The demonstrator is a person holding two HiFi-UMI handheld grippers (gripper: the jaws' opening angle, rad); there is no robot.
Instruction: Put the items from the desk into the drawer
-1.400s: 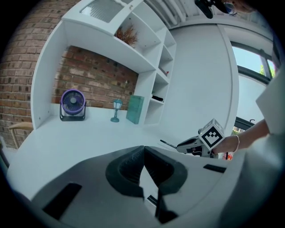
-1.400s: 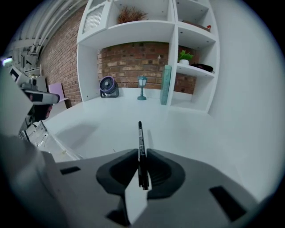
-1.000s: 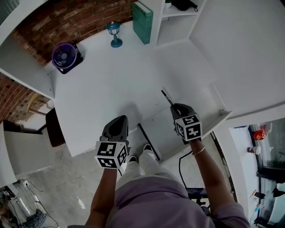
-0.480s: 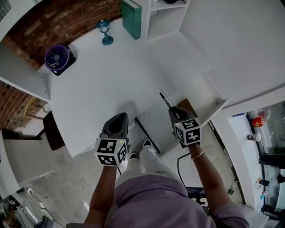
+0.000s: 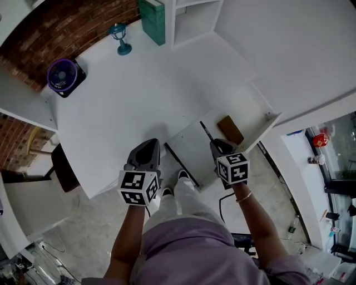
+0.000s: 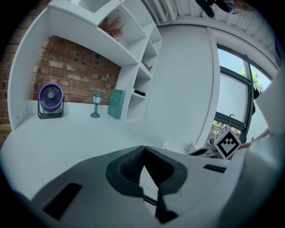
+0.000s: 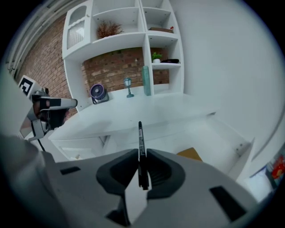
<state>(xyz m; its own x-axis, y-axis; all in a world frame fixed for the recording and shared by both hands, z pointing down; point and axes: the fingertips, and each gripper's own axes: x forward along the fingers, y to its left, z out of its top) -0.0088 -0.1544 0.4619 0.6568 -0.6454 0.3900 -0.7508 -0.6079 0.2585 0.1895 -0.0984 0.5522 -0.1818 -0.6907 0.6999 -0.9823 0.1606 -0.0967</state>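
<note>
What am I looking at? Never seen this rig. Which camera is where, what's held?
No robot: a person holds a two-jaw gripper in each hand. One picture comes from a head camera looking down; the other two from cameras riding on each gripper. The left gripper is shut, empty. The right gripper is shut on a black pen, by the open drawer, where a flat brown item lies. On the white desk stand a purple fan, a small blue lamp and a teal box.

home office, white desk point(image 5: 139, 94), shelves point(image 7: 133, 40), brick wall point(image 5: 67, 28), small fan point(image 5: 61, 76)
</note>
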